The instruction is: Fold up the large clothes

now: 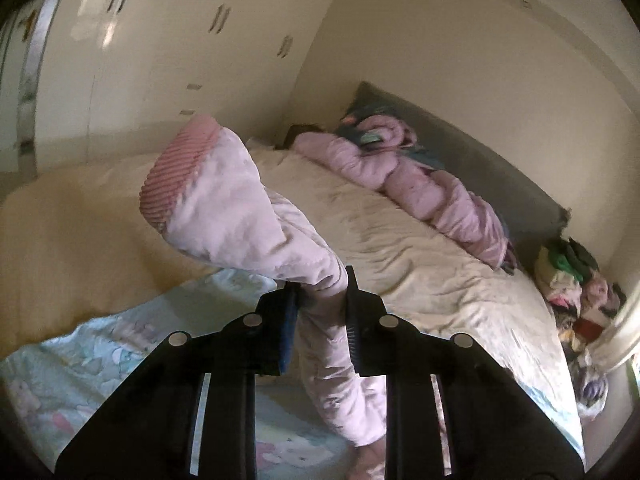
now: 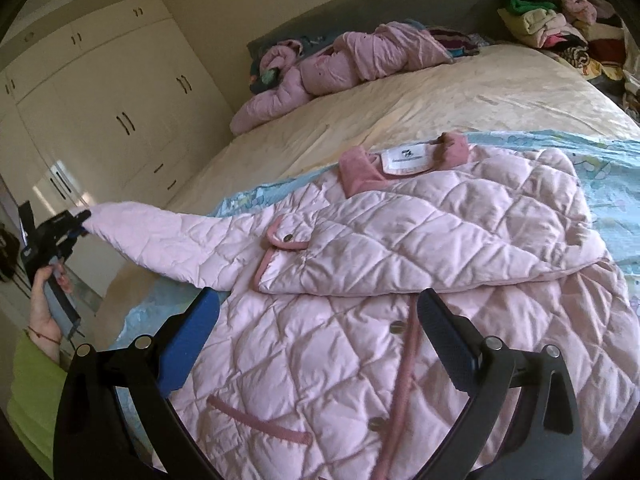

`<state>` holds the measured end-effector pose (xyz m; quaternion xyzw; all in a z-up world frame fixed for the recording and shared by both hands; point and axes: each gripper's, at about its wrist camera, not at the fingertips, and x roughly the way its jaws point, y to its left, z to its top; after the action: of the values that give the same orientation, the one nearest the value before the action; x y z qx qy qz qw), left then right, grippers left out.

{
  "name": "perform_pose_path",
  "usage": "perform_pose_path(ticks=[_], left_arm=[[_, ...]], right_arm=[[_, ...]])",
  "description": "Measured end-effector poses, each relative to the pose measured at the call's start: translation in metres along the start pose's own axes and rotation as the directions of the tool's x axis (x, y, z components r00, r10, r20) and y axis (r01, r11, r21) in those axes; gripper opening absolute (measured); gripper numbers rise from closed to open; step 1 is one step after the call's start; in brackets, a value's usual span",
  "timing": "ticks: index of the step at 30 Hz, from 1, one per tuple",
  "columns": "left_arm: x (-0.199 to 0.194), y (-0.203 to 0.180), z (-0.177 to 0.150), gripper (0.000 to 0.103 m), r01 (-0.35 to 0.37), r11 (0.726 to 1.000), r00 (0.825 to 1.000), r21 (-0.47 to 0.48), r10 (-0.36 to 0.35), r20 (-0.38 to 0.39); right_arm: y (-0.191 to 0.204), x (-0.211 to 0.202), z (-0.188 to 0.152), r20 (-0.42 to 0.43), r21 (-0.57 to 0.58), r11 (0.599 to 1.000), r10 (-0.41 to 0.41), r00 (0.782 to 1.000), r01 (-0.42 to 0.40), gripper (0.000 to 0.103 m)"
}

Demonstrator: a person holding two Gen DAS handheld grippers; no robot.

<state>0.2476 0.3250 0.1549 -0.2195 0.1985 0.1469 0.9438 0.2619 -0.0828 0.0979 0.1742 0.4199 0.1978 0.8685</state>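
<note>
A pink quilted jacket [image 2: 400,280] lies spread on a pale blue printed sheet [image 2: 612,184] at the foot of a bed [image 2: 440,96], filling the centre and lower half of the right wrist view, its darker pink collar [image 2: 360,172] and white label toward the top. One front panel is folded across the body. At the left edge of that frame, the left gripper [image 2: 82,220], held in a person's hand [image 2: 42,304] with a lime-green sleeve [image 2: 32,392], is clamped on the end of the jacket's sleeve [image 2: 160,240], which stretches out off the bed's side. In the left wrist view the ribbed pink cuff [image 1: 176,176] stands above the closed jaws at upper left of centre. The right gripper [image 2: 320,328] hovers over the jacket at the bottom of its frame, jaws wide apart and holding nothing. A second pink garment [image 2: 340,64] lies crumpled by the grey headboard [image 2: 400,8]; a heap of mixed clothes [image 2: 560,24] sits at upper right.
</note>
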Motion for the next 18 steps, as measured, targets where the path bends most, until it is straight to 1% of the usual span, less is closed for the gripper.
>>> perform_pose_path(ticks=[2, 5, 10, 13, 18], left_arm=[[-0.009, -0.020, -0.001, 0.013, 0.026, 0.999, 1.000, 0.020, -0.027, 0.009], [-0.019, -0.050, -0.009, 0.013, 0.045, 0.997, 0.999, 0.068, -0.047, 0.024], [-0.028, -0.102, -0.026, 0.013, 0.083, 0.986, 0.996, 0.146, -0.088, 0.027], [-0.030, -0.127, -0.038, 0.013, 0.105, 0.977, 0.994, 0.186, -0.109, 0.016], [-0.033, -0.160, -0.064, 0.013, 0.150, 0.960, 0.988, 0.235, -0.151, -0.012]], right_arm=[[-0.007, -0.009, -0.001, 0.009, 0.008, 1.000, 0.002, 1.000, -0.002, 0.099], [-0.021, -0.021, -0.002, 0.023, 0.033, 0.999, 0.008, 1.000, -0.009, 0.099], [-0.048, -0.041, -0.005, 0.047, 0.081, 0.997, 0.004, 0.999, -0.008, 0.099], [-0.064, -0.050, -0.007, 0.057, 0.107, 0.994, 0.003, 0.998, -0.009, 0.099], [-0.087, -0.063, -0.012, 0.069, 0.148, 0.989, -0.008, 0.998, -0.002, 0.099]])
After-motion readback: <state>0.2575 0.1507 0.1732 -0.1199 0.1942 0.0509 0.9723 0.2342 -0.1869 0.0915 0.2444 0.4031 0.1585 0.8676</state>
